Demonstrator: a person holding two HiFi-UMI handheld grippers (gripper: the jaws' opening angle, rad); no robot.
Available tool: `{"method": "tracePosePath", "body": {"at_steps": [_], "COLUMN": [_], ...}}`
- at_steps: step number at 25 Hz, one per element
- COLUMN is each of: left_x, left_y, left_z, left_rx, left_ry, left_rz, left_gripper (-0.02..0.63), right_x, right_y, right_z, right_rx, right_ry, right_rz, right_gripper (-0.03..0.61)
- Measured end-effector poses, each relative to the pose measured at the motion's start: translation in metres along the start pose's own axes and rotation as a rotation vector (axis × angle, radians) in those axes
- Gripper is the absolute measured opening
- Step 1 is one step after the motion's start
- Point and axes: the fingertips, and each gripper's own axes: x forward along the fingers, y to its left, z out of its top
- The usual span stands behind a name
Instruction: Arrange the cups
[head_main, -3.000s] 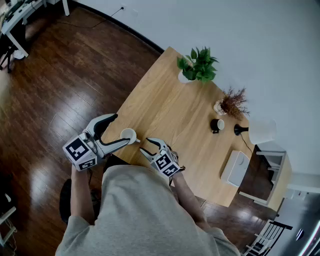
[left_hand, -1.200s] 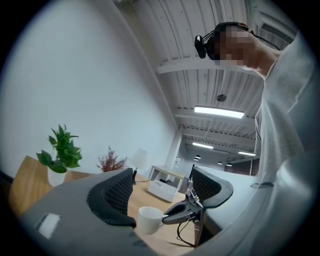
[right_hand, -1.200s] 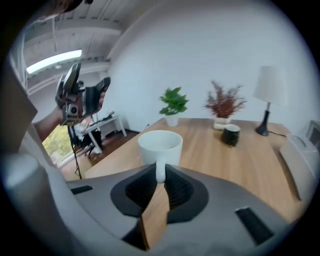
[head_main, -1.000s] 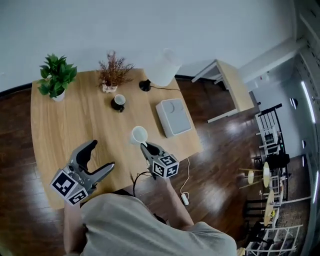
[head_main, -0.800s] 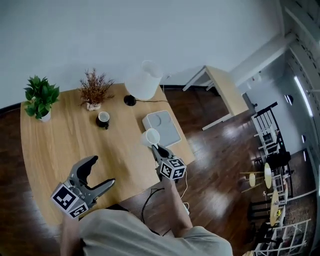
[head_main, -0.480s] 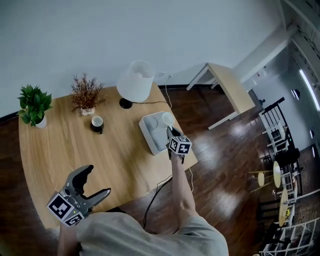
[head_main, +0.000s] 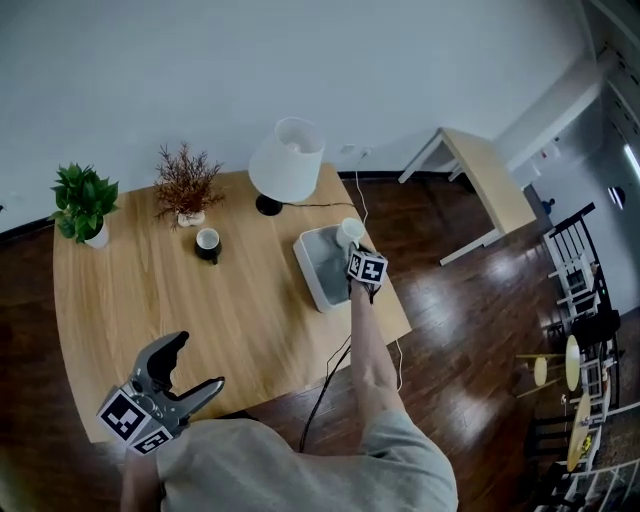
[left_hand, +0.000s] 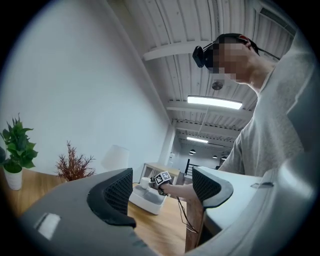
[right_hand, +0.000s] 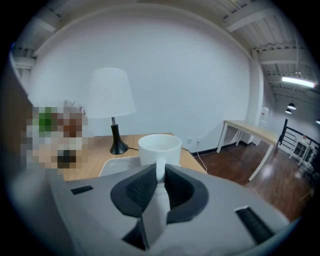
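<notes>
My right gripper (head_main: 353, 250) (right_hand: 160, 185) is shut on the handle of a white cup (head_main: 349, 232) (right_hand: 159, 149), holding it upright over the far right part of a grey tray (head_main: 322, 268) (right_hand: 118, 164) on the wooden table (head_main: 190, 310). A second cup, black outside and white inside (head_main: 208, 242), stands on the table near the dried plant. My left gripper (head_main: 185, 372) (left_hand: 162, 187) hovers open and empty at the table's near left edge. In the left gripper view the white cup (left_hand: 145, 182) shows far off between the jaws.
A white lamp (head_main: 286, 160) stands behind the tray with its cable trailing off the table. A dried plant (head_main: 185, 186) and a green potted plant (head_main: 82, 205) sit along the far edge. A small side table (head_main: 486, 180) and chairs (head_main: 585, 290) stand on the dark floor at right.
My right gripper carried the white cup from the table's near middle out to the right, to over the grey tray. The left gripper drew back a little toward the near edge.
</notes>
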Motion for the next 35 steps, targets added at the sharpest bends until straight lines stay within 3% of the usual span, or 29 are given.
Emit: {"method": "tracePosePath", "body": {"at_steps": [7, 11, 16, 24, 32, 34, 35], "left_x": [0.002, 0.000, 0.008, 0.021, -0.009, -0.025, -0.033], "left_y": [-0.009, -0.010, -0.006, -0.006, 0.014, 0.025, 0.030], "left_z": [-0.003, -0.004, 0.001, 0.003, 0.002, 0.001, 0.002], "left_rx": [0.011, 0.013, -0.034, -0.059, -0.068, -0.075, -0.077], "left_ry": [0.016, 0.024, -0.013, -0.023, -0.049, -0.059, -0.064], "left_rz": [-0.010, -0.031, -0.058, -0.140, -0.056, -0.013, 0.010], "left_gripper": [0.360, 0.360, 0.360, 0.360, 0.360, 0.360, 0.360], "right_x": [0.011, 0.001, -0.057, -0.125, -0.108, -0.092, -0.084], "right_y": [0.000, -0.002, 0.034, 0.146, 0.284, 0.325, 0.345], "right_z": [-0.014, -0.029, -0.022, -0.028, -0.027, -0.030, -0.032], "right_rx": [0.023, 0.062, 0.190, -0.026, -0.250, -0.312, -0.346], "right_ry": [-0.009, 0.045, -0.078, -0.080, -0.029, -0.008, 0.006], "right_rz": [0.022, -0.018, 0.035, 0.252, 0.503, 0.547, 0.567], "right_gripper": [0.065, 0.123, 0.133, 0.133, 0.135, 0.241, 0.252]}}
